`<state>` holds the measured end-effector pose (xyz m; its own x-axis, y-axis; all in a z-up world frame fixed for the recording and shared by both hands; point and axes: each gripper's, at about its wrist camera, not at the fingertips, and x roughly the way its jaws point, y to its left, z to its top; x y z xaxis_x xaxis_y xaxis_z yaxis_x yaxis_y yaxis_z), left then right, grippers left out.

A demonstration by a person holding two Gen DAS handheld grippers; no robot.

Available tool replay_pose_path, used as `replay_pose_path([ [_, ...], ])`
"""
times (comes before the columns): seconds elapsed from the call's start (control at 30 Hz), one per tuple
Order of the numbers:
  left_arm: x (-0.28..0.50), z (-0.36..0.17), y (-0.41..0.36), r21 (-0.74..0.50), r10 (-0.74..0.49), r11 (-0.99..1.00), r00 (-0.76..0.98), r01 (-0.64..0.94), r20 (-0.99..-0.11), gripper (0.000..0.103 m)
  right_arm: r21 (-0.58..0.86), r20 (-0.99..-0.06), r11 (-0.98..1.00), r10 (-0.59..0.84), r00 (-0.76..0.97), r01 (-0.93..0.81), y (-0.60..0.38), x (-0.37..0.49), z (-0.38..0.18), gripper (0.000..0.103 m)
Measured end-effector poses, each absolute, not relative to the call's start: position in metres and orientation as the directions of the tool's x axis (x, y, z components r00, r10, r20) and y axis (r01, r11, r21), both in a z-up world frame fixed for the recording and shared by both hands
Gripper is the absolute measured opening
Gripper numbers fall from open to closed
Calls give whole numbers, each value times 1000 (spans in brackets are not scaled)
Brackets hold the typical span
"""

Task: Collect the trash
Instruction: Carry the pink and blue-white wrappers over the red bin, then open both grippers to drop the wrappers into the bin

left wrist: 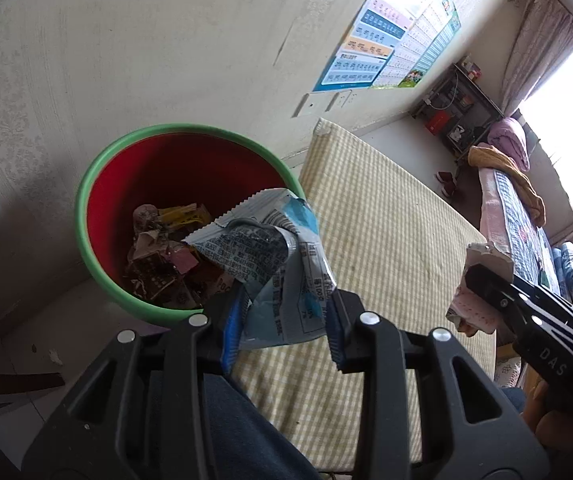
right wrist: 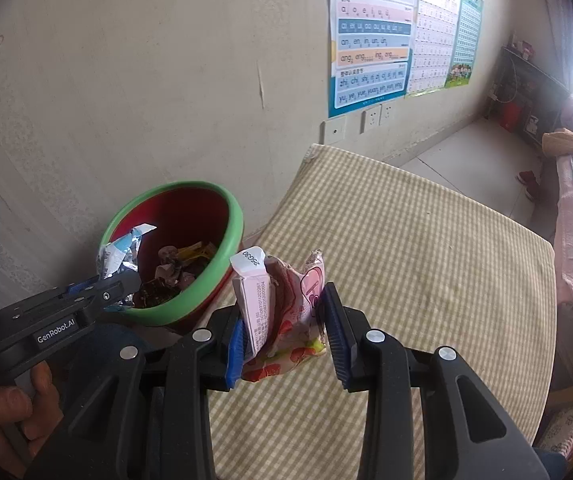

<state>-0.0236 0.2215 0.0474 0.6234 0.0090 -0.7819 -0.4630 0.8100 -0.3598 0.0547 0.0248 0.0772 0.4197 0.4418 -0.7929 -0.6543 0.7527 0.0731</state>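
Observation:
My left gripper point(left wrist: 284, 320) is shut on a crumpled blue and silver snack wrapper point(left wrist: 262, 256). It holds the wrapper over the near rim of a red bin with a green rim point(left wrist: 86, 184), which has several scraps of trash point(left wrist: 162, 264) inside. My right gripper point(right wrist: 285, 336) is shut on a pink drink carton point(right wrist: 254, 292) and a pink and red wrapper point(right wrist: 302, 312), above the checked tablecloth point(right wrist: 406, 260) just right of the bin point(right wrist: 234, 208). The right wrist view shows the left gripper point(right wrist: 126, 280) with the blue wrapper point(right wrist: 120, 252) at the bin's left side.
The bin stands on the floor between the wall and the cloth-covered table point(left wrist: 386, 240). Posters point(right wrist: 370, 32) and sockets point(right wrist: 372, 120) are on the wall. A bed with blankets point(left wrist: 518, 216) lies at the right, a dark shelf point(left wrist: 458, 116) beyond. A person's jeans-clad leg point(left wrist: 238, 432) is below.

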Motion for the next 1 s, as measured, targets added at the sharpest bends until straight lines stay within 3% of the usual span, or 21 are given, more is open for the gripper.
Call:
replay_pose_path([
  [0.37,-43,47,283,-369,69,752,622,-547,-780,34,87,-799,684,482,360,-724,90,56,68,34],
  [1.0,-19,29,328,-392,63,727,623,-564,-780,34,105,-806,623,509,301,-775,171,87,45,34],
])
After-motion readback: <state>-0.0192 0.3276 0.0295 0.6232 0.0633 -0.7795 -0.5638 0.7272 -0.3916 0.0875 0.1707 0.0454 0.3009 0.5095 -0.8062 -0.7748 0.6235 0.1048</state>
